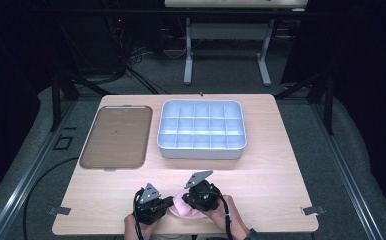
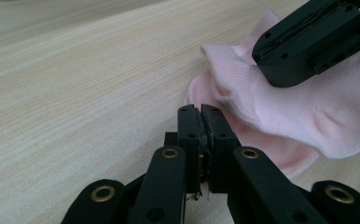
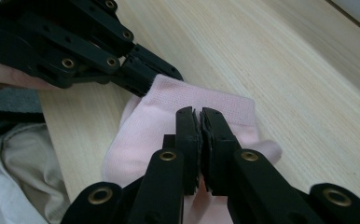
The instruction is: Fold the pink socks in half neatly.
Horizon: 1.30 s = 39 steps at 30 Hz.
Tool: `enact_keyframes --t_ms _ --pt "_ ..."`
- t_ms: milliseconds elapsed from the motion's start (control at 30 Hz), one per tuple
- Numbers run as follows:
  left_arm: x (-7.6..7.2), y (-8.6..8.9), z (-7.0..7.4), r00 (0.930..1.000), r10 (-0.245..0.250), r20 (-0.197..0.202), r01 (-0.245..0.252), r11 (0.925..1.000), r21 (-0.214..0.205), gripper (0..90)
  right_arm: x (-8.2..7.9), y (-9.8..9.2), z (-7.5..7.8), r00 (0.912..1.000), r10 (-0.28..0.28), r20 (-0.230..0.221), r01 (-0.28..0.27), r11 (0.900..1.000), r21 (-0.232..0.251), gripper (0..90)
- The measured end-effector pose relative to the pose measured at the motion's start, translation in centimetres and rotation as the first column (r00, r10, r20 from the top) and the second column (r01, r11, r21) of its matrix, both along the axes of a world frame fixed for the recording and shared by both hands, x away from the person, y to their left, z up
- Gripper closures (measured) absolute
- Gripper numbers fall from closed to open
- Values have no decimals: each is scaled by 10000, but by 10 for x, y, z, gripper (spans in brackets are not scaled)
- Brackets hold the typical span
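**Both tongs pinched shut on a pink sock at the desk's near edge**

The left tongs (image 2: 201, 116) have their jaws pressed together, nipping the rim of the pink sock (image 2: 280, 107) where it lies on the desk (image 2: 75, 93). The right tongs (image 3: 199, 119) are also closed tight, a fold of the sock's fabric caught between the pads. The sock sits at the middle of the desk's near edge, between the two hands. Farther back stand a brown tray (image 1: 116, 136) toward the left edge and a white compartment box (image 1: 201, 150) beside it. No writing can be read anywhere
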<state>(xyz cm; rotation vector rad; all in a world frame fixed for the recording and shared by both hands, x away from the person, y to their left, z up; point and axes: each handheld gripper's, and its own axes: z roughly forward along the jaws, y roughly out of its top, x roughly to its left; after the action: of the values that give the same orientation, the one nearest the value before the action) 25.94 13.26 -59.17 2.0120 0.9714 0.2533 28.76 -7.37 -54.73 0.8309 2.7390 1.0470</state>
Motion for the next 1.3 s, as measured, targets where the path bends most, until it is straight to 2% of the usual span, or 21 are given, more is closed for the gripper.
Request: enact_keyframes --t_ms 200,300,400,467,533,633,700,767,867,967,1100,1233,1267,1300 --pt "0 1 0 10000 -49 -6 49 10000 45 866 2 5 -13 9995 212 -246 -219 9994 -254 853" --pt "0 0 0 10000 -30 19 30 10000 47 866 2 7 -20 9996 239 -149 -243 9994 -242 851" --pt "0 0 0 10000 -31 15 31 10000 48 866 2 6 -19 9996 273 -113 -275 9994 -228 844" --pt "0 0 0 10000 -25 32 25 10000 54 866 2 4 -17 9993 352 -90 -353 9993 -129 792" --pt "0 0 0 10000 -17 36 17 10000 43 866 2 -2 -12 9996 262 -56 -261 9995 204 724" --pt "0 0 0 10000 -18 34 18 10000 40 866 1 -19 1 9994 -278 203 265 9975 655 608" --pt "0 0 0 10000 -22 41 22 10000 42 866 1 -28 6 9962 -754 428 734 9962 466 557" --pt "0 0 0 10000 -1 16 1 10000 4 866 1 -32 5 9937 -1007 482 1002 9949 130 497" --pt "0 0 0 10000 -10 39 10 10000 31 866 1 -28 -3 9961 -758 447 780 9957 -503 464" --pt "0 0 0 10000 -21 34 21 10000 49 866 -3 -17 -14 9971 -491 588 564 9899 -1299 424" --pt "0 1 0 10000 -33 9 33 10000 47 863 -4 -14 -17 9958 -573 716 666 9886 -1351 376" --pt "-1 3 1 10000 45 62 -44 9998 -206 853 -3 -14 -18 9956 -617 709 709 9880 -1368 348" --pt "-1 4 2 10000 25 94 -22 9996 -271 851 -2 -15 -17 9958 -580 712 684 9857 -1538 338" --pt "-2 5 3 9999 35 167 -30 9996 -283 849 -2 -15 -18 9957 -631 684 723 9873 -1417 331"
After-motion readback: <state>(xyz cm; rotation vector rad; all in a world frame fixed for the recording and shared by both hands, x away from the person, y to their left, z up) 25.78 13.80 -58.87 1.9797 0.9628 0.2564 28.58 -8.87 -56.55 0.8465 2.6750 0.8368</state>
